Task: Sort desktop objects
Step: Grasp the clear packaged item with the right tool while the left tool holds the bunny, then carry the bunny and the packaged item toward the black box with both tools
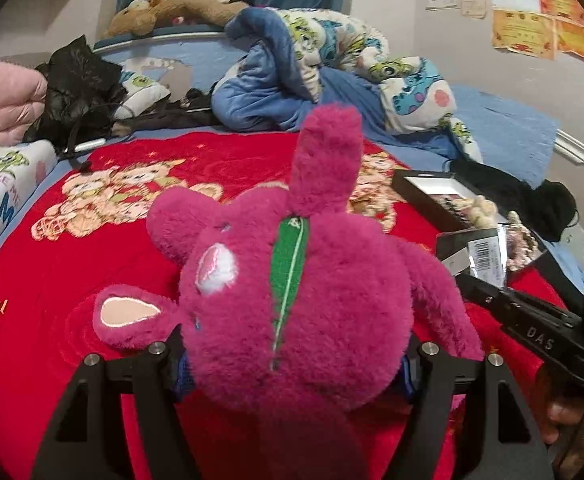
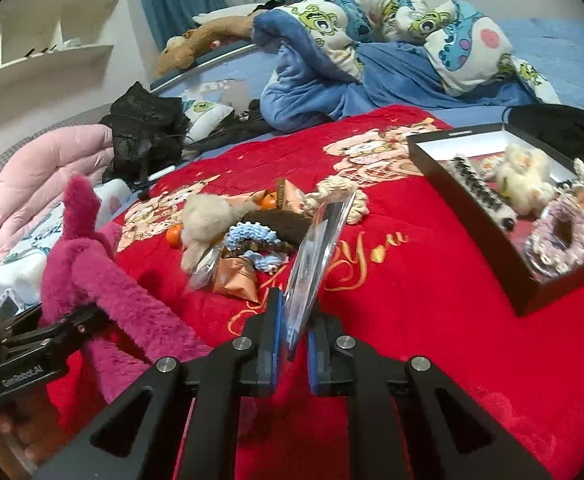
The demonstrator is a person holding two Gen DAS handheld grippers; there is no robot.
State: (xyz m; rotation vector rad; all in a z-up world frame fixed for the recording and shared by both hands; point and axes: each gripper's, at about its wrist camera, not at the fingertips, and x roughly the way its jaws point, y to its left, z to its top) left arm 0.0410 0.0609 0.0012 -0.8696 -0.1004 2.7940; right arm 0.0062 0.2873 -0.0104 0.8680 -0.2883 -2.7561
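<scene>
From the left wrist camera, the left gripper (image 1: 292,364) has its jaws spread wide and clamped on the body of a magenta plush bear (image 1: 292,288), held above the red blanket (image 1: 91,240); a black box (image 1: 432,196) lies to the right, and the right gripper (image 1: 476,264) enters from that side holding a clear packet (image 1: 486,256). From the right wrist camera, the right gripper's jaws are nearly closed, pinching the clear packet's lower edge so it stands upright, while a heap of small items (image 2: 235,236) lies on the blanket beyond and the black box holds scrunchies (image 2: 560,240) and a hair claw (image 2: 476,188).
</scene>
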